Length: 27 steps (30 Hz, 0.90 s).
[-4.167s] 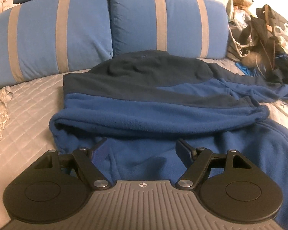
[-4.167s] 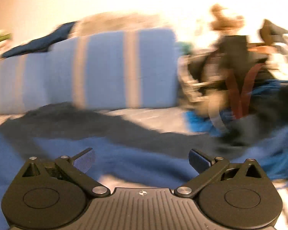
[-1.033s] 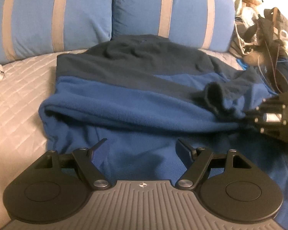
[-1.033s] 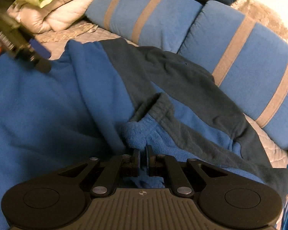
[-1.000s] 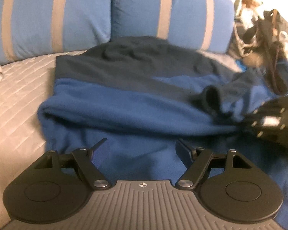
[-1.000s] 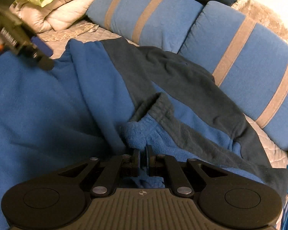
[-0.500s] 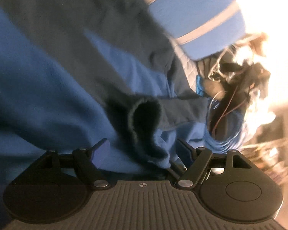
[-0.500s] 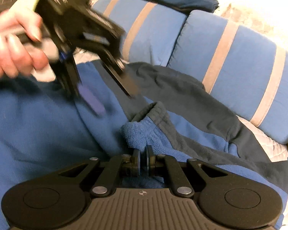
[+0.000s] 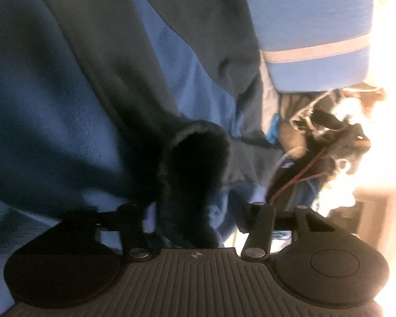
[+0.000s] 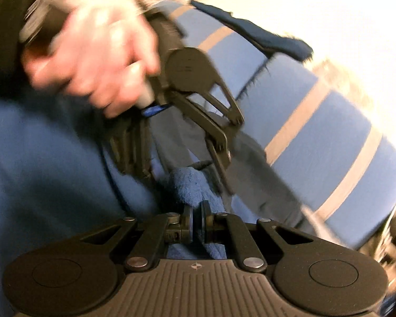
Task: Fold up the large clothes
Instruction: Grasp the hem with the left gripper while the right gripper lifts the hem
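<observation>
A blue and navy fleece jacket (image 9: pixel 52 105) lies spread on the bed. Its sleeve cuff (image 9: pixel 195 158) stands up with its dark mouth towards me, between the jaws of my left gripper (image 9: pixel 195 211). Those jaws are closing, and a gap still shows on each side of the cuff. In the right wrist view the left gripper (image 10: pixel 184 177) comes down from above in a person's hand (image 10: pixel 100 52), its fingers straddling the light blue cuff (image 10: pixel 187 185). My right gripper (image 10: pixel 196 211) is shut on the sleeve just below the cuff.
Blue pillows with tan stripes (image 10: pixel 316 121) stand behind the jacket and also show in the left wrist view (image 9: pixel 311 26). A heap of dark straps, cables and bags (image 9: pixel 330 137) lies to the right of the sleeve.
The left gripper has swung over from the jacket's hem to the sleeve cuff, rolled on its side and sunk onto it, with its jaws narrowing. The right gripper has kept its grip on the sleeve.
</observation>
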Each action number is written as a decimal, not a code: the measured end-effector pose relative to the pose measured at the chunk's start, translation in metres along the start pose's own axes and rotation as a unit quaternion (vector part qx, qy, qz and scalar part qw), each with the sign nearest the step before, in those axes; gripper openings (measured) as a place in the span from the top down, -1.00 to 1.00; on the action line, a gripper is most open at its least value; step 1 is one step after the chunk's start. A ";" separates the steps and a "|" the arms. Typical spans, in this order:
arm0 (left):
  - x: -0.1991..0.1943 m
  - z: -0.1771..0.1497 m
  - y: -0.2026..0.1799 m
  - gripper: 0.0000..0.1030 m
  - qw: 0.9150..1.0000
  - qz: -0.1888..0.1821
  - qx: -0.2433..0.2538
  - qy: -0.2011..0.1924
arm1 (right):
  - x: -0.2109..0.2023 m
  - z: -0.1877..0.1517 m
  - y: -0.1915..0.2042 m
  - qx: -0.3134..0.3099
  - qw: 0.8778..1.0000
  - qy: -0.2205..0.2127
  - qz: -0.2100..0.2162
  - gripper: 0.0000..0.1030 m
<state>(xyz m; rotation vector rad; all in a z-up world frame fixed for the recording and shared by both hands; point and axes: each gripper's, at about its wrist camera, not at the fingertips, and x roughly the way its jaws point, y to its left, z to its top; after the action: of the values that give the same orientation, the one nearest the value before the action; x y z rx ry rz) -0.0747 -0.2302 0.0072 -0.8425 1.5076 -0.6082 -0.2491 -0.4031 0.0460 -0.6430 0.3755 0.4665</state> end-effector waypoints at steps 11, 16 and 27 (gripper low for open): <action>-0.021 -0.005 -0.034 0.71 0.994 -0.026 0.090 -0.065 | 0.004 -0.001 0.001 -0.053 0.996 -0.008 -0.065 -0.08; -0.044 -0.016 -0.061 0.71 0.975 -0.066 0.175 -0.117 | 0.006 -0.023 -0.038 0.051 0.992 0.015 -0.111 -0.44; -0.086 -0.032 -0.107 0.72 0.936 -0.126 0.262 -0.198 | -0.014 -0.119 -0.130 0.326 0.916 0.069 -0.224 -0.71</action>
<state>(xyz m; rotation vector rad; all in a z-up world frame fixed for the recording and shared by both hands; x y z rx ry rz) -0.0908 -0.2289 0.1473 -0.6887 0.8164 -0.9182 -0.2151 -0.5749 0.0270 -0.0946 0.4698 -0.1550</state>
